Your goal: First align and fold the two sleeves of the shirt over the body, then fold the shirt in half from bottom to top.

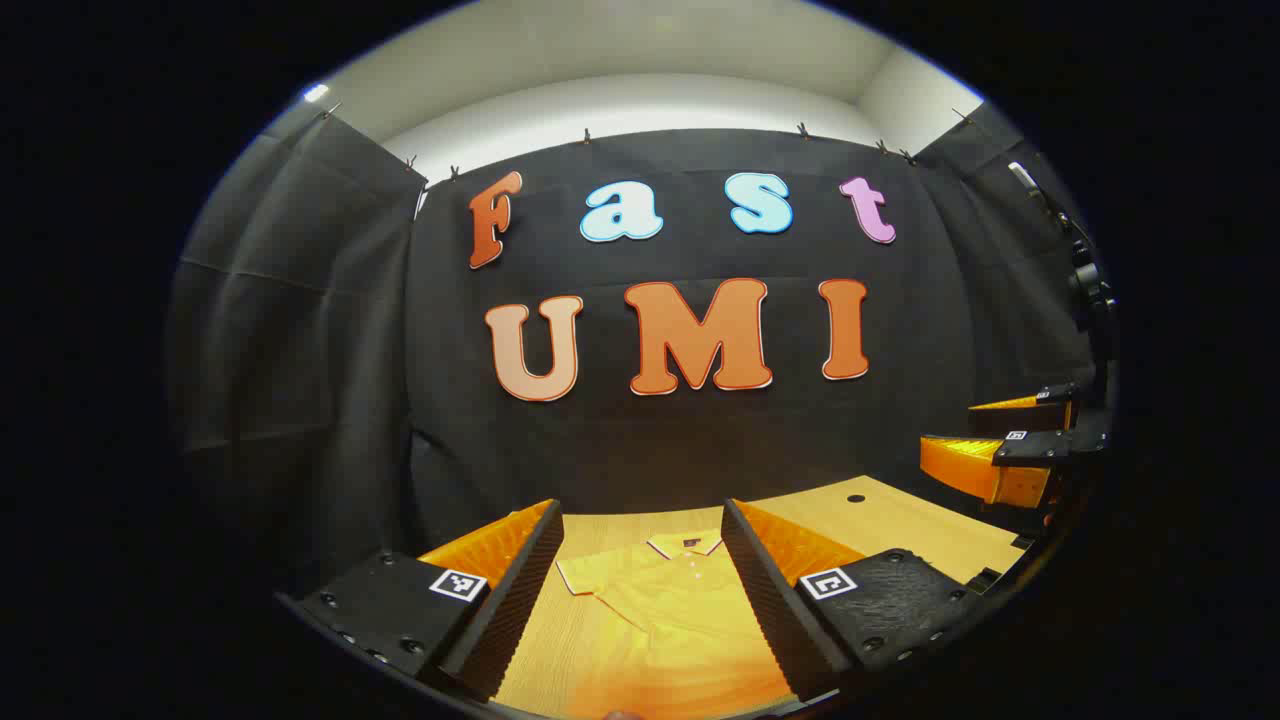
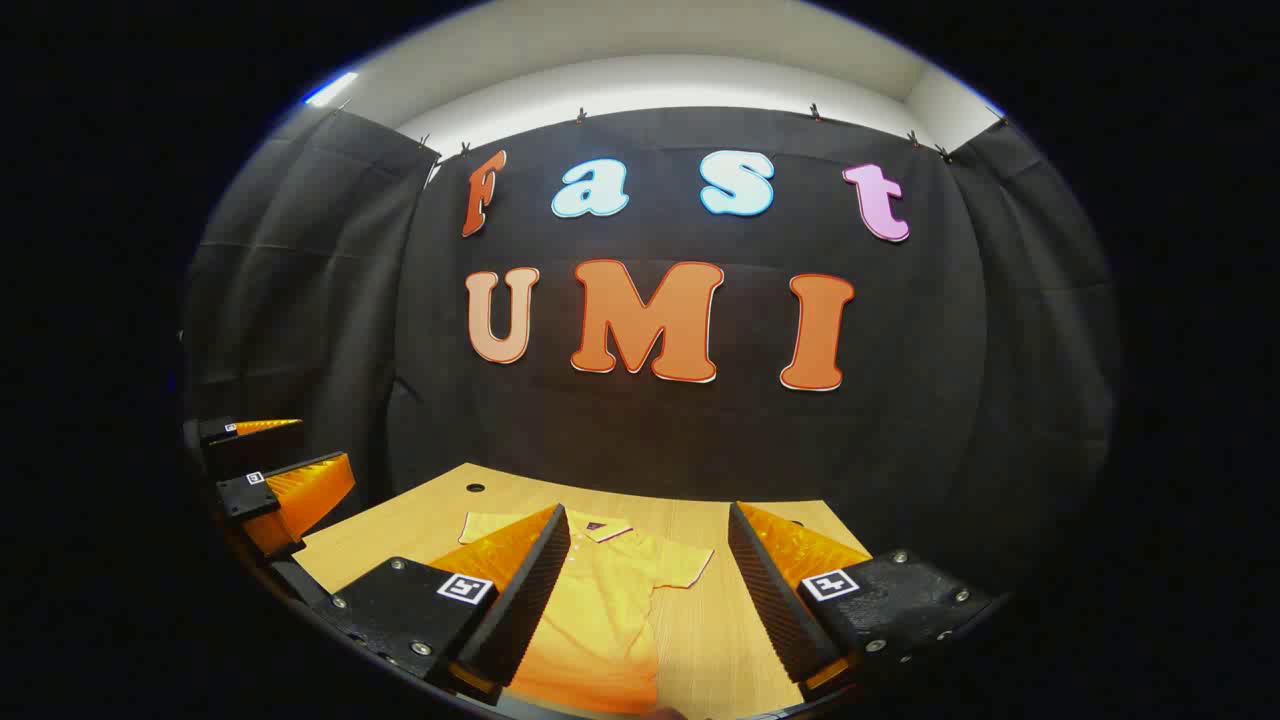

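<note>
That shirt point(image 1: 660, 600) looks thin and floppy, so with both grippers point(image 1: 645, 590) point(image 2: 650, 600) spread wide and empty, I'd pinch each sleeve point(image 2: 685, 565) by its cuff edge.

Open right tool point(image 2: 645, 600) above flat shirt point(image 2: 610, 600).

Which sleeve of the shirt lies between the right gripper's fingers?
The sleeve spread on the table right of the collar; the other sleeve lies beyond the left finger.

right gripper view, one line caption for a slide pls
Open right gripper hovers above a yellow shirt spread on the table, left gripper alongside.
</note>
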Motion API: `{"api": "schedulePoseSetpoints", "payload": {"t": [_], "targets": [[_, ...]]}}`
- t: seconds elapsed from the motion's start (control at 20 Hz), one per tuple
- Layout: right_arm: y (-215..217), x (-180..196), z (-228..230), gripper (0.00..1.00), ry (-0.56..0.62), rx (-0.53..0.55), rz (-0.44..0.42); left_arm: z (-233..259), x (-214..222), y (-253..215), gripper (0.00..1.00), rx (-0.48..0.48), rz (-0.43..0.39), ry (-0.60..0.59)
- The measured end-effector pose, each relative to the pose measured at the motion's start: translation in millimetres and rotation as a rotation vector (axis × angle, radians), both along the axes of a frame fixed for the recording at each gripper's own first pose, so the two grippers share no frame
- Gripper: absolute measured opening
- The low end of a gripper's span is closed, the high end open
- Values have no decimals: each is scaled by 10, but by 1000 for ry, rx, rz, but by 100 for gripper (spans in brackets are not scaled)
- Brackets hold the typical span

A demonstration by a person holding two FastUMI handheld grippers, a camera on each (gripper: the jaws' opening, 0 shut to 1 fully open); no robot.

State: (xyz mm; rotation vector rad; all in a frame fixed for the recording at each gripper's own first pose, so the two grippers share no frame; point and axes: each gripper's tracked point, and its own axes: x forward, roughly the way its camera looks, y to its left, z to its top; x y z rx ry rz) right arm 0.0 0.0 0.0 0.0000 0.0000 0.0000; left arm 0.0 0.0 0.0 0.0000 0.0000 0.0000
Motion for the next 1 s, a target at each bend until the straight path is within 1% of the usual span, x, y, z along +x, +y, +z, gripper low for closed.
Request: {"api": "schedulePoseSetpoints", "payload": {"t": [0.1, 0.2, 0.35, 0.5, 0.55, 0.65, 0.75, 0.8, 0.9, 1.0], "targets": [[3, 174, 52, 97, -8, 14, 12, -11, 181, 6, 98, 8, 15, -2], [6, 349, 111, 96, -23, 2, 22, -18, 391, -15, 98, 16, 20, 5], [52, 625, 36, 97, -5, -19, 52, -61, 695, -39, 98, 13, 34, 14], [100, 929, -51, 96, 28, -6, 87, -67, 990, 33, 98, 37, 78, -2], [129, 1015, -65, 96, 33, 6, 104, -106, 1052, 31, 99, 49, 88, -3], [172, 1189, -101, 96, 33, 18, 121, -148, 1168, 63, 98, 57, 99, -2], [151, 1340, -187, 96, 76, 21, 80, -184, 1268, 100, 98, 63, 72, 2], [169, 1385, -196, 96, 72, 34, 59, -120, 1315, 145, 99, 70, 54, -18], [142, 1459, -263, 96, 100, 53, -18, -126, 1437, 293, 98, 89, 21, -15], [126, 1473, -335, 96, 116, 77, -83, -102, 1476, 388, 98, 83, -27, -35]]}}
